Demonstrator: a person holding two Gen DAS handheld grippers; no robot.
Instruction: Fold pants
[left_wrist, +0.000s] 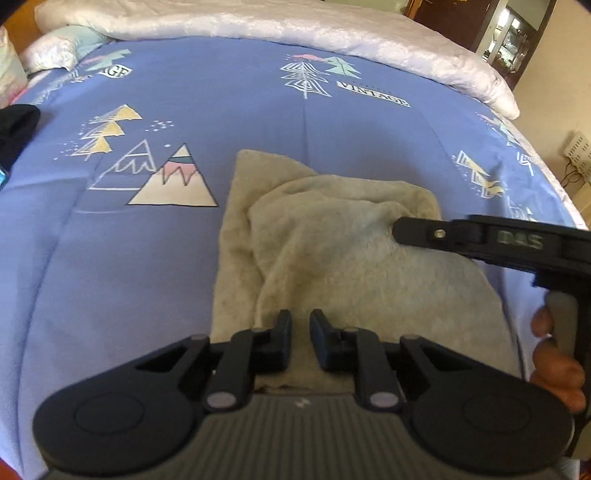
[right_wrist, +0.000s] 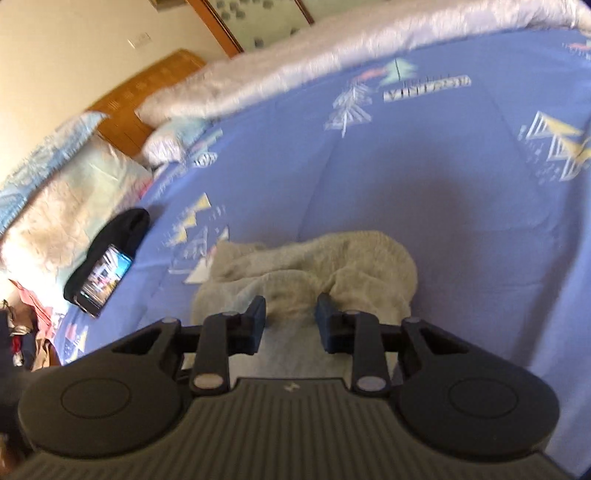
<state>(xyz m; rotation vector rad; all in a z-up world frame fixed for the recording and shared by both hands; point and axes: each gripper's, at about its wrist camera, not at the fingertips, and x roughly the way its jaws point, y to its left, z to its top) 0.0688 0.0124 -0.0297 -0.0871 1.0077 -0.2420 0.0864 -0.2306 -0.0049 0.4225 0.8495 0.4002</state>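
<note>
While one beige pair of pants (left_wrist: 332, 251) lies bunched on the blue bedsheet (left_wrist: 147, 258), two grippers work over it: left gripper (left_wrist: 300, 325) narrow, nothing between its jaws; right gripper (right_wrist: 291, 310) moderately apart, empty. One phone (right_wrist: 103, 277) lies well apart.

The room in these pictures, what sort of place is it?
Most likely a home bedroom. The beige pants lie on a bed with a blue printed sheet, a white quilt bunched along its far edge, and pillows against a wooden headboard.
</note>
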